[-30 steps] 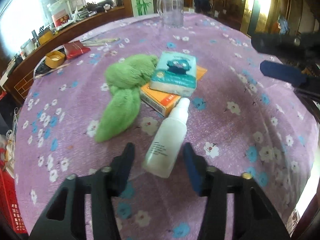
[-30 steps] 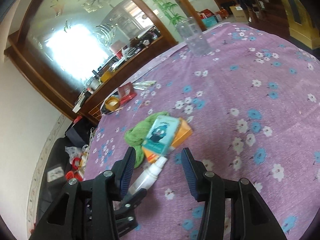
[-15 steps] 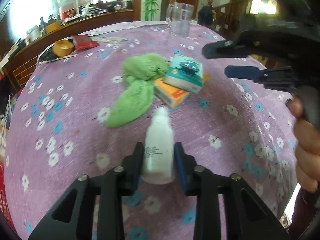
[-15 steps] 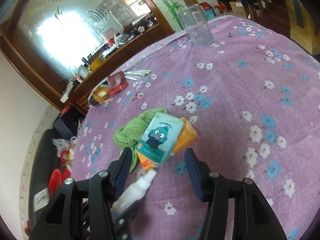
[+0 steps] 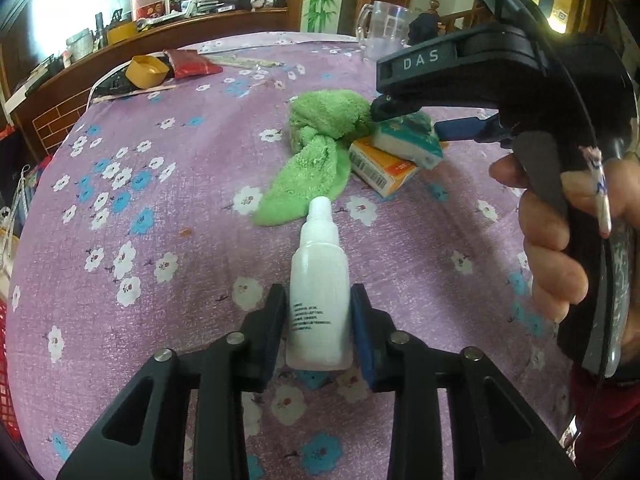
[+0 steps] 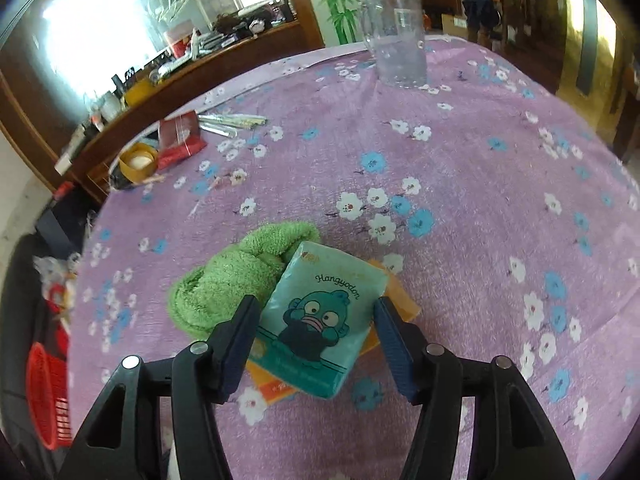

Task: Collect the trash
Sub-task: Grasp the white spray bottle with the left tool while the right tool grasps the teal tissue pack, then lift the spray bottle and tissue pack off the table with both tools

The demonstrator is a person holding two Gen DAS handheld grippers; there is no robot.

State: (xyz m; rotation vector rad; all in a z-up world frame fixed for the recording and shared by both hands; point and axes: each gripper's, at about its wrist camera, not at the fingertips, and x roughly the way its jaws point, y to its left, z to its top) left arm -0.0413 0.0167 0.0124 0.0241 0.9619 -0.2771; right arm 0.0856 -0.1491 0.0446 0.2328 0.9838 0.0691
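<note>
My left gripper [image 5: 320,308] is shut on a white plastic bottle [image 5: 319,280], its cap pointing away from me, above the purple flowered tablecloth [image 5: 160,168]. My right gripper [image 6: 316,320] is open, its fingers on either side of a teal tissue pack [image 6: 320,320] with a cartoon face. The pack lies on an orange box [image 6: 400,300] next to a green cloth [image 6: 236,276]. In the left wrist view the right gripper [image 5: 404,120] hovers over the tissue pack [image 5: 408,140], the orange box [image 5: 384,168] and the green cloth [image 5: 316,152].
A clear glass mug [image 6: 396,28] stands at the far side of the table. A yellow cup [image 6: 138,160], a red packet [image 6: 180,140] and wrapped straws [image 6: 232,122] lie at the far left. A red basket [image 6: 48,396] sits on the floor, left.
My left gripper has closed on the white bottle and lifted it upright in line with the fingers. My right gripper has moved in and down until its fingers straddle the tissue pack.
</note>
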